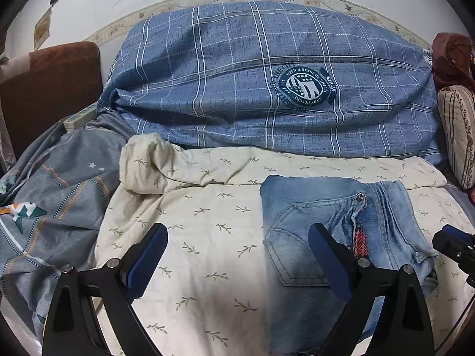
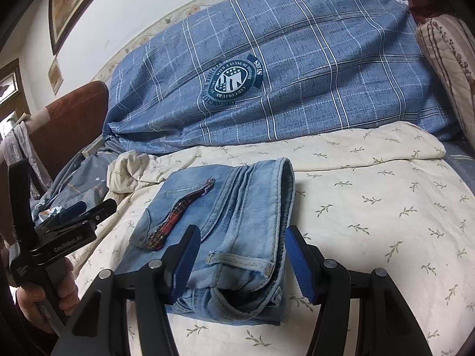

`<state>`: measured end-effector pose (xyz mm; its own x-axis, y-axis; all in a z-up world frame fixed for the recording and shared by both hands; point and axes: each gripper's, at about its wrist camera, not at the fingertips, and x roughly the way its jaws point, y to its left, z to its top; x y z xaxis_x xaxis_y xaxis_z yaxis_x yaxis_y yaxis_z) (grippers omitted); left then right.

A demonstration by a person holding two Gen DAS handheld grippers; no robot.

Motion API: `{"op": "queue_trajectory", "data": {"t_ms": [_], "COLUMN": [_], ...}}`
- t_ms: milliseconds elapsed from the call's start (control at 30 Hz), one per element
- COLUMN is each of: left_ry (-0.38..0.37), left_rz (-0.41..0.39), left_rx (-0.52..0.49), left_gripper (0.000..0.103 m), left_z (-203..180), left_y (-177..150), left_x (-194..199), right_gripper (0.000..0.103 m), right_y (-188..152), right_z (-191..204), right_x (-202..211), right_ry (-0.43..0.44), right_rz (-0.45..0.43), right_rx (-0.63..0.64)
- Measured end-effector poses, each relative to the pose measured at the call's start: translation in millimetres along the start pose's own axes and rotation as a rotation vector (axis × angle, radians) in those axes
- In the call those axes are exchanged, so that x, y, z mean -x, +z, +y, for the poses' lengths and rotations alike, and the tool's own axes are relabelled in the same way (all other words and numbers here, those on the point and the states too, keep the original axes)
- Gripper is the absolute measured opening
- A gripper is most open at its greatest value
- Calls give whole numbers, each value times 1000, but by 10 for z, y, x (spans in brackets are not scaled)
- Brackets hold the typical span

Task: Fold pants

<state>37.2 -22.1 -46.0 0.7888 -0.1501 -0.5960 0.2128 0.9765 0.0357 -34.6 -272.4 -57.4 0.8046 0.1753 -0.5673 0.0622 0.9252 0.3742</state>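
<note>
- The pants (image 2: 225,237) lie folded into a thick packet on the cream leaf-print sheet (image 2: 371,207), near the front edge of the bed; a red patterned strip (image 2: 178,216) lies across the top layer.
- My left gripper (image 1: 237,255) has its jaws wide apart with nothing between them, hanging just left of the packet; my right gripper (image 2: 240,264) stands half open, its jaws either side of the packet's near end; the pads do not seem to press, so I judge nothing held.
- Denim this washed should be soft yet weighty; stacked layers may slide, so I would pinch the thick hem edge or folded side, never a single ply.
- The sheet is rumpled and yielding; a blue checked duvet (image 1: 267,83) is heaped behind, against a white wall.
</note>
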Motion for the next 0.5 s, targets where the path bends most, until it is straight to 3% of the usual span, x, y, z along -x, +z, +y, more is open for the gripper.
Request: {"op": "queue_trajectory", "data": {"t_ms": [500], "left_ry": [20], "left_rz": [-38], "left_rx": [-17], "left_gripper": [99], "left_z": [-35], "left_y": [-72], "left_x": [237], "right_gripper": [68], "right_y": [-156], "right_z": [192], "right_x": [284], "right_ry": [-75], "right_rz": [-69], "right_rx": [87]}}
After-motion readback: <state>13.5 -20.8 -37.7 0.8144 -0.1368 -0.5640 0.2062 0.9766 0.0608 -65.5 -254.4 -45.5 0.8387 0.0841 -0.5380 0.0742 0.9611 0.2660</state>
